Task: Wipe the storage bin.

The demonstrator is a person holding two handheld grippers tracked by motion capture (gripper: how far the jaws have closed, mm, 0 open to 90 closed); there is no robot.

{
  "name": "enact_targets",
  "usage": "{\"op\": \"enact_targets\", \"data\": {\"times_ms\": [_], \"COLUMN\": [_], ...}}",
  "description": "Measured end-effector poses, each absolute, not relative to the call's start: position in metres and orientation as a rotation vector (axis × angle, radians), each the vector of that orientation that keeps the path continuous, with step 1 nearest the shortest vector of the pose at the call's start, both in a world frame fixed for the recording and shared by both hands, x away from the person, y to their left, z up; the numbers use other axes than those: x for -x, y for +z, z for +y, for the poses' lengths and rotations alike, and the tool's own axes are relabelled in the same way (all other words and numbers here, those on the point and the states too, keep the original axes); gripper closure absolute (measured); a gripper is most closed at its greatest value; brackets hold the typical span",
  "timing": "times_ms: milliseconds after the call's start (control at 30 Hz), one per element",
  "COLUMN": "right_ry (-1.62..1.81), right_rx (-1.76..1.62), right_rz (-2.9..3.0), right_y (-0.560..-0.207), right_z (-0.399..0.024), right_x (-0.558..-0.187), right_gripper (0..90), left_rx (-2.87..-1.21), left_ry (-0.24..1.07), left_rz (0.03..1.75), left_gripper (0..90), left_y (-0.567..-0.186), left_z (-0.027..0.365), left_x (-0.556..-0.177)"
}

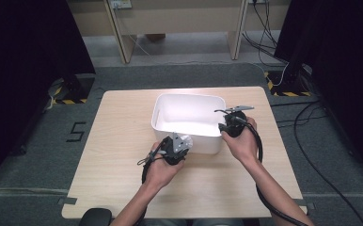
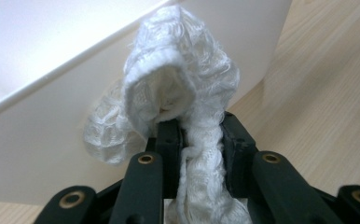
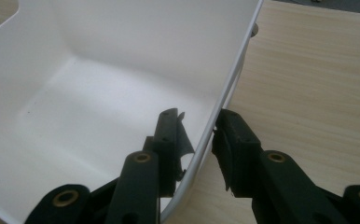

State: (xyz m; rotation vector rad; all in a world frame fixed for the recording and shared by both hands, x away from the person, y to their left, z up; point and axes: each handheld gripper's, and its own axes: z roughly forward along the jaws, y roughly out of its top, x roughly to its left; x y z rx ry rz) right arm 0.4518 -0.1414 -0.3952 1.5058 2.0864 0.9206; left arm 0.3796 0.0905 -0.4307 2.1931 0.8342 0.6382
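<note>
your left gripper (image 2: 194, 135) is clenched on a white knitted cloth (image 2: 178, 84), the jaws squeezing a narrow waist of it while the rest puffs out above the pads in a loose, folded hood. in the high view the left gripper (image 1: 179, 145) sits just outside the white bin (image 1: 168, 123), against its near wall and toward the tabletop's near edge, so the cloth is at the wall's outer face, not yet over the rim. your right gripper (image 3: 197, 140) straddles the bin's right wall near its near right corner, one jaw inside and one outside; the wall seems nipped between the pads, though a sliver of gap on the outer pad makes that hard to tell for sure. in the high view the right gripper (image 1: 233, 123) perches on that same rim.

to do this step well, i'd judge you should keep the right hand steady so the light bin can't slide on the table (image 1: 123, 155), lift the cloth clear of the rim before moving it across, and let go only once the hanging tail is inside.

the cloth is soft, open-looped and fuzzy, likely to snag on an edge. the bin is smooth, thin, glossy plastic with rounded corners and a cut-out handle. the tabletop is pale wood-grain laminate.
</note>
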Motion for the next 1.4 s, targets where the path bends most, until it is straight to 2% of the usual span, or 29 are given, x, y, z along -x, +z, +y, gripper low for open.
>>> {"op": "enact_targets", "data": {"times_ms": [567, 1400], "right_ry": [0.919, 0.92], "right_rx": [-1.506, -1.506], "right_rz": [2.085, 2.083], "right_y": [-0.395, -0.395], "right_z": [-0.141, -0.141], "right_x": [-0.452, -0.452], "right_gripper": [70.5, 70.2], "left_rx": [-2.19, -2.203], "left_ry": [0.668, 0.647], "left_rz": [0.797, 0.795], "left_gripper": [72.4, 72.4], "left_y": [-0.425, -0.43], "left_z": [0.083, 0.075], "left_x": [-0.378, -0.379]}}
